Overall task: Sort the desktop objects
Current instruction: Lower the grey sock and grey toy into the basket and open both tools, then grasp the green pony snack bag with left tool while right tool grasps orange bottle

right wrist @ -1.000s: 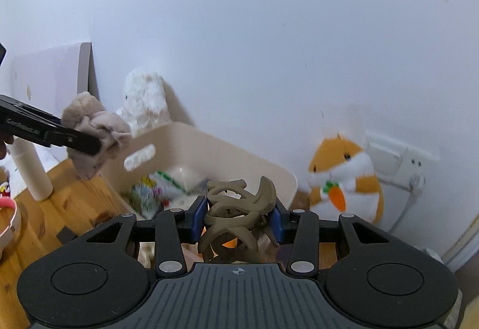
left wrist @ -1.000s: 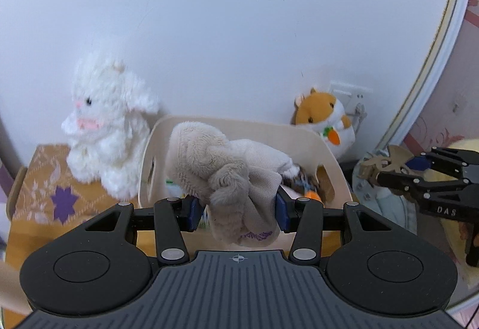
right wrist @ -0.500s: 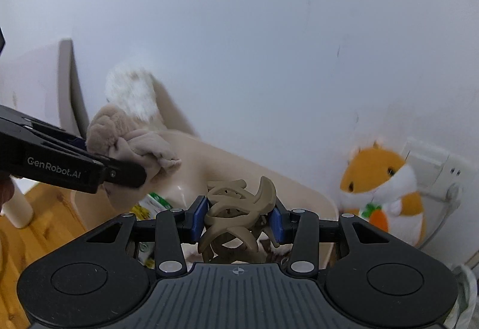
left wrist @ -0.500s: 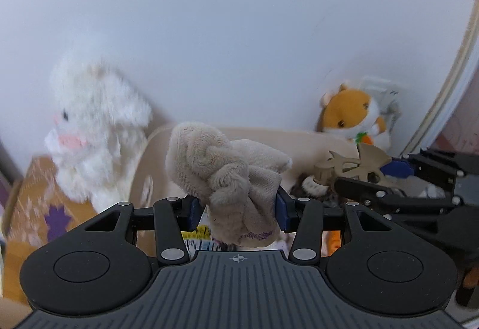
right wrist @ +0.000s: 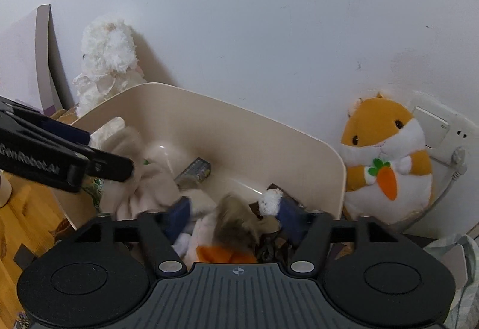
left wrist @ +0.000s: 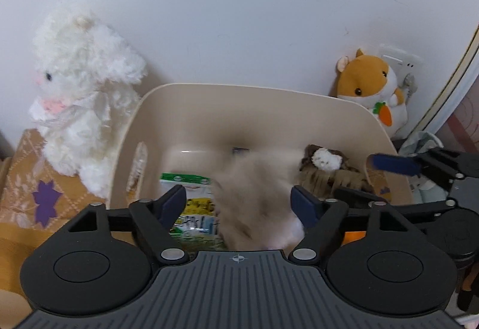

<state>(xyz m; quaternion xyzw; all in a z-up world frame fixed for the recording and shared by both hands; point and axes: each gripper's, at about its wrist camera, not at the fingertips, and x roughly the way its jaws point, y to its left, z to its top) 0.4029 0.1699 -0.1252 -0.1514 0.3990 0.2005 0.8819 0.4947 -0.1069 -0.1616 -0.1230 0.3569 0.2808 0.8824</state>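
Beige bin against white wall

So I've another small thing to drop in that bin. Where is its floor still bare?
The bin has bare floor along the back wall, behind the snack packet and small box. The front is crowded: the beige cloth is falling mid-front from the opening left gripper, and fringed brown things fill the right.
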